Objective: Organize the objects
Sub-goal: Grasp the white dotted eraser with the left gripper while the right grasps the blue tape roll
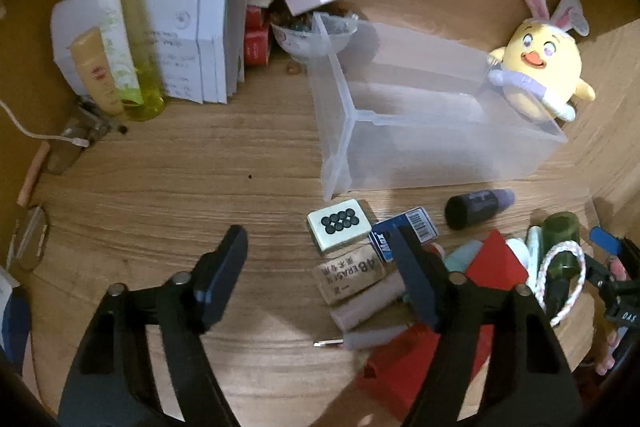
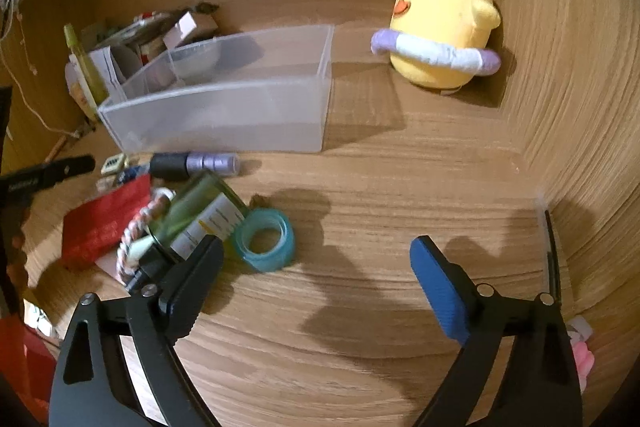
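Translucent plastic bin (image 1: 440, 131) stands empty at the far side of the desk (image 1: 200, 167); small clutter lies near it. Approach one item squarely, such as the tape roll (image 2: 266, 243). Left gripper (image 1: 320, 267) and right gripper (image 2: 316, 263) both gape wide, holding nothing.

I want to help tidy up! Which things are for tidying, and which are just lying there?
For tidying:
clear bin
purple tube
blue tape roll
green bottle
mahjong tile
eraser

Just lying about:
chick plush
spray bottle
papers
bowl
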`<state>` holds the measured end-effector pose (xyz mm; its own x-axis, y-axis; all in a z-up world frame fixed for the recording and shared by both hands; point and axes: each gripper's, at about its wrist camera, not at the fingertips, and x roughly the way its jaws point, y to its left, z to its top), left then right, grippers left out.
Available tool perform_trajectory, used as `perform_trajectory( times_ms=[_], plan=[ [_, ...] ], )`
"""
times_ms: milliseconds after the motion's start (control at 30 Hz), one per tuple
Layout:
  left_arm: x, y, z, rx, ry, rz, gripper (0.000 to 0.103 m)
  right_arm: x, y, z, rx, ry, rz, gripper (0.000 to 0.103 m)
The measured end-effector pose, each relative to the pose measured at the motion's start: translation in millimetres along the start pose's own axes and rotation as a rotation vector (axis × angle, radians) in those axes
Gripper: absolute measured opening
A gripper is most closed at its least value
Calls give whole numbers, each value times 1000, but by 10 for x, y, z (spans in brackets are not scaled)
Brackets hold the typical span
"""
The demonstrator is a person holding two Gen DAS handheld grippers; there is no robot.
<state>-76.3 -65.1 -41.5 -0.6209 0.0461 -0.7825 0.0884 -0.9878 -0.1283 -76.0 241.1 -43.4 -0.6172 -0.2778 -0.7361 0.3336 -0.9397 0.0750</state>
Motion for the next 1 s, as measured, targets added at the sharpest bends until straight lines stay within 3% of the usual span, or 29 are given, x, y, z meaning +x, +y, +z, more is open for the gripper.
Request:
perform_trajectory(
  times_ms=[267, 367, 500, 733, 1000],
  plan=[
    [232, 27, 56, -29, 63, -24, 57, 222, 78, 14, -17, 66, 54, 75],
    [252, 29, 62, -31, 60, -27, 53, 273, 111, 38, -17, 88, 74, 66],
    [265, 10, 71, -15, 50, -26, 42, 289, 158, 43, -29, 96, 67, 62],
    [273, 25, 69, -13, 31, -26, 40, 329, 223, 87, -50, 103, 62, 37],
    [118, 72, 0, -35, -7, -28, 40, 247, 172, 96, -26, 59, 32, 36]
  ],
)
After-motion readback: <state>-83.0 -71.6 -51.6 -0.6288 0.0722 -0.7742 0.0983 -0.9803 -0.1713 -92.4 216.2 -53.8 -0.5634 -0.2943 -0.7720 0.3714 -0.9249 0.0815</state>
